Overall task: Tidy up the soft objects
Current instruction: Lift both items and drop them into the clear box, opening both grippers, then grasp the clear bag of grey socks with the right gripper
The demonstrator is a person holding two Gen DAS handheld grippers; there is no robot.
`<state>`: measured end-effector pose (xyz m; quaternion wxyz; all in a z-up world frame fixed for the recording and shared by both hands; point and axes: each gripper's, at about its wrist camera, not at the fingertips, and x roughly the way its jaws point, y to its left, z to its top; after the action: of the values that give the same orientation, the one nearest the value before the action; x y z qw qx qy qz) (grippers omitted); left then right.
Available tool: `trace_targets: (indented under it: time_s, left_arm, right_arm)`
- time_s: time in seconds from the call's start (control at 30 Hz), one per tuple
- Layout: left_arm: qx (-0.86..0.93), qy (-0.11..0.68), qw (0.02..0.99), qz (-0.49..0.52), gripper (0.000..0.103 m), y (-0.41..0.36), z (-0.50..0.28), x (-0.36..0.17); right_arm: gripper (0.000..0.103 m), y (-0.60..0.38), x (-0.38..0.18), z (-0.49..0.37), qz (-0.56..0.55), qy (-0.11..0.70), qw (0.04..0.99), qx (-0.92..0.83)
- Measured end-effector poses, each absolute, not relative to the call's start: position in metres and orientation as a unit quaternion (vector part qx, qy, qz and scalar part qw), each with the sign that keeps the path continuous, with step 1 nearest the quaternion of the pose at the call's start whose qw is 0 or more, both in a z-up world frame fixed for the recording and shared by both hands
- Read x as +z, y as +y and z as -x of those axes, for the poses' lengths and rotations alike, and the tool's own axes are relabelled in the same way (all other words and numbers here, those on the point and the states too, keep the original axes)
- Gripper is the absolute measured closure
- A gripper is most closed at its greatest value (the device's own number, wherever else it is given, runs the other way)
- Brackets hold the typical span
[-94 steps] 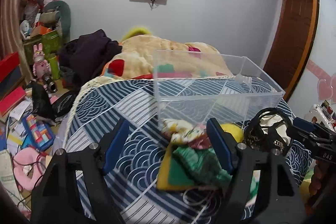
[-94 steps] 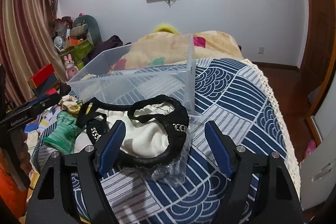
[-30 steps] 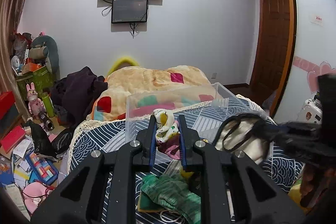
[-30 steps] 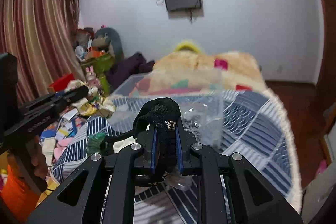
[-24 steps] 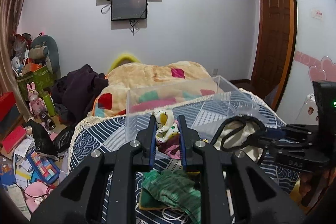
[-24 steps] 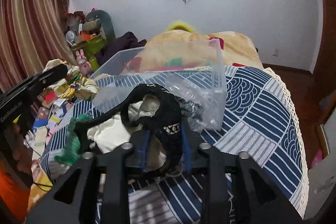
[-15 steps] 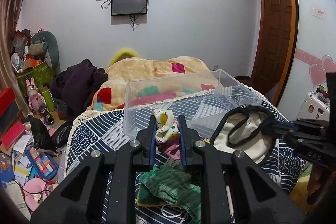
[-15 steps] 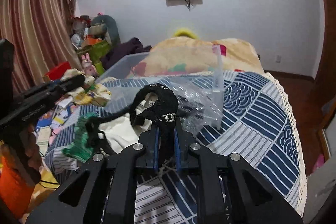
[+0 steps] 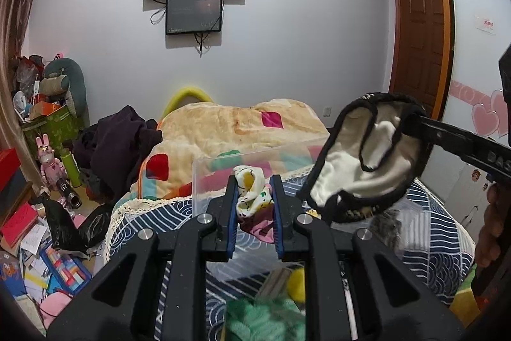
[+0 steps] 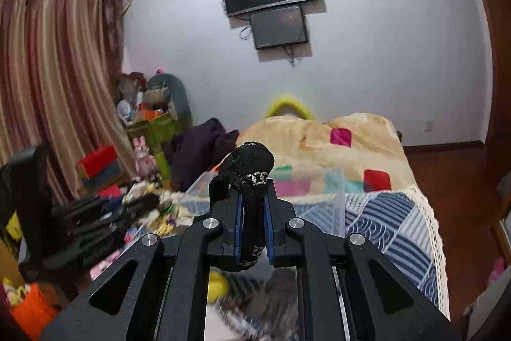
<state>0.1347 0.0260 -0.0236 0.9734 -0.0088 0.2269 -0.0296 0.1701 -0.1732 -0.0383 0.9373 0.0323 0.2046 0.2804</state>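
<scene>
Holding a small patterned cloth point(image 9: 250, 190), white w/ yellow and green spots and a dark pink part hanging below, the left gripper point(image 9: 253, 197) is staying narrow, both blue pads pressing the fabric from each side. Just beyond its fingertips the clear plastic box point(image 9: 223, 168) is sitting on the blue-white patterned bedspread point(image 9: 424, 232). Under the gripper, close to the camera, a green knitted piece point(image 9: 262, 318) is lying blurred, w/ something yellow point(image 9: 295, 280) beside it.

To the right of the left gripper, raised above the bed and the box's right part, a cream cloth bag w/ black trim point(image 9: 367, 158) is hanging open; the right gripper point(image 10: 253, 213) is gripping its black edge. In the right wrist view the jaws are almost closed, squeezing the black strap point(image 10: 252, 178), which is bulging above the fingertips and carrying a small metal detail. Beyond this gripper the box point(image 10: 319, 184) is showing again, approx. straight ahead. Behind the box a beige blanket w/ coloured squares point(image 10: 335, 143) is covering the far part of the bed.
</scene>
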Motion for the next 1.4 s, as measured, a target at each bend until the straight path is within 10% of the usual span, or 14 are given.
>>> trace_targets:
  time_s: [0.5,0.63,0.93,1.03,1.4]
  left_arm:
    - [-0.05,0.365,0.93,-0.019,0.085,0.016,-0.212,-0.073]
    - [-0.056,0.373,0.926,-0.026,0.059,0.01,-0.208,-0.075]
    - [-0.052,0.337,0.94,-0.025,0.029,0.014,-0.174,-0.049]
    - [-0.037,0.307,0.951,-0.017,0.0,0.019,-0.158,-0.037]
    - [-0.033,0.322,0.946,0.005,0.0,0.034,-0.123,-0.05]
  right_arm:
    - [0.088,-0.16,-0.098,-0.226,0.021,0.349,0.906,0.238]
    - [0.081,-0.169,-0.096,-0.22,0.023,0.352,0.904,0.242]
    - [0.029,-0.182,-0.066,-0.181,0.049,0.273,0.934,0.224]
    - [0.019,-0.189,-0.057,-0.168,0.04,0.253,0.941,0.222]
    - [0.017,-0.196,-0.088,-0.153,0.019,0.285,0.934,0.216]
